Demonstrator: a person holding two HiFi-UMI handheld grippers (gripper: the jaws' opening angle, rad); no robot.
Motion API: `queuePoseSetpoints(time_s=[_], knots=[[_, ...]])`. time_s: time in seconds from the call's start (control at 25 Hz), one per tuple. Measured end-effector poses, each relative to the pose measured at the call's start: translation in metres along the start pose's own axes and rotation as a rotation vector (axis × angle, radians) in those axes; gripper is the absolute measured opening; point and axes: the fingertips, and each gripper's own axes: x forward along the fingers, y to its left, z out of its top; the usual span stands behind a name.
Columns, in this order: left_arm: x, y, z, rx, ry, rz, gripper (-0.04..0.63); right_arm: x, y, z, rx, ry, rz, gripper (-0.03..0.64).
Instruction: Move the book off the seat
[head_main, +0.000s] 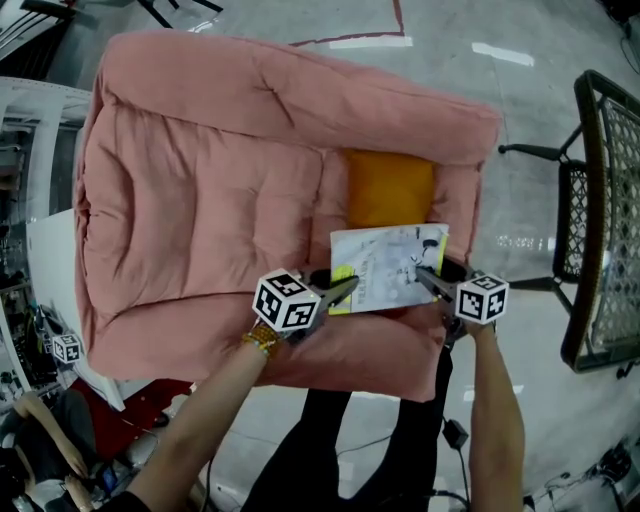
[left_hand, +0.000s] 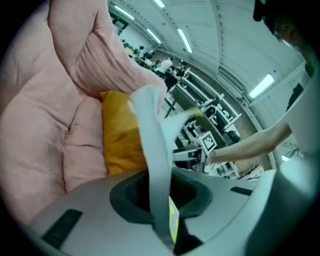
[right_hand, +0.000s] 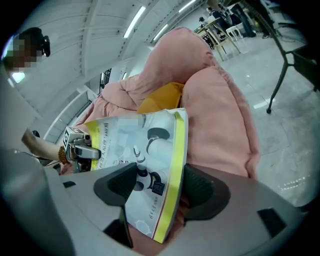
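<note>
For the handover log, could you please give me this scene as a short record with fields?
seat: pink padded armchair
book: thin, yellow-striped cover, at the seat's front right, in front of an orange cushion
left tongs: closed on the book's left edge
right tongs: closed on its right edge
nearby: black wire chair on the floor, right of the armchair

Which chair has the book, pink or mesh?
The pink padded armchair: the book is at its front edge, below the orange cushion; the mesh chair stands apart.
</note>
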Motion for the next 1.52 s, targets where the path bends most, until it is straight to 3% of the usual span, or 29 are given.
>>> queuePoseSetpoints(time_s=[0.32, 0.6, 0.84, 1.0, 1.2, 1.4, 1.52], knots=[[-0.014, -0.023, 0.014, -0.090, -0.090, -0.136, 0.069, 0.001, 0.005, 0.002, 0.086, -0.051, 0.082, 0.287], [-0.039, -0.048, 0.027, -0.011, -0.111, -0.267, 0.071, -0.009, 0.032, 0.007, 0.140, -0.067, 0.239, 0.293], [-0.069, -0.062, 0.040, -0.010, -0.135, -0.428, 0.072, -0.016, 0.066, 0.012, 0.174, -0.042, 0.414, 0.305], [-0.075, -0.069, 0.043, -0.009, -0.137, -0.478, 0.074, -0.018, 0.074, 0.009, 0.203, -0.007, 0.485, 0.310], [-0.081, -0.073, 0.047, -0.053, -0.182, -0.523, 0.074, -0.024, 0.082, 0.010, 0.315, -0.010, 0.578, 0.313], [-0.083, -0.080, 0.048, -0.050, -0.197, -0.564, 0.075, -0.030, 0.092, 0.004, 0.432, -0.001, 0.705, 0.313], [-0.079, -0.079, 0.047, -0.080, -0.197, -0.572, 0.075, -0.036, 0.109, 0.011, 0.441, -0.019, 0.774, 0.312]])
